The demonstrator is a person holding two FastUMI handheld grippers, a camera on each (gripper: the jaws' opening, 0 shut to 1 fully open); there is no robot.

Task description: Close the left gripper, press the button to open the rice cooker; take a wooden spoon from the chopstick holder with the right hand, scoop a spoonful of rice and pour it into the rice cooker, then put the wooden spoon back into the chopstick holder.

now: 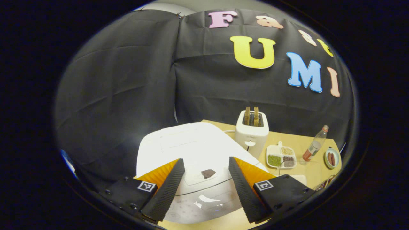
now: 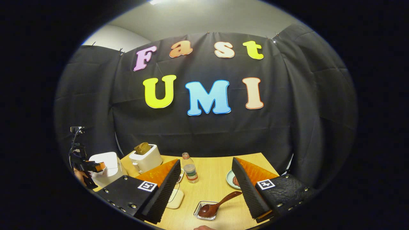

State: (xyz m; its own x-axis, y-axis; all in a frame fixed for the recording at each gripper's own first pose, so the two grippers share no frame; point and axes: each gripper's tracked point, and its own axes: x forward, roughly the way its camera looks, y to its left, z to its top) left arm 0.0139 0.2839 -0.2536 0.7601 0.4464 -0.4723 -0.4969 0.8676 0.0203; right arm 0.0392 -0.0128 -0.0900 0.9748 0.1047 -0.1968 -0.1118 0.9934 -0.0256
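L gripper (image 1: 206,174) spread wide above the closed rice cooker (image 1: 191,150), not touching. R gripper (image 2: 206,179) also released, over the wooden spoon (image 2: 217,204) lying w/ its bowl in a small glass dish (image 2: 199,215).

The left gripper (image 1: 206,179) is spread wide, fingers well apart, poised above the worktop's left end. In the right gripper view it (image 2: 96,166) shows far off at the left, a hand (image 2: 80,176) gripping it. The right gripper (image 2: 207,182) is likewise gaping, raised over the worktop's near edge.
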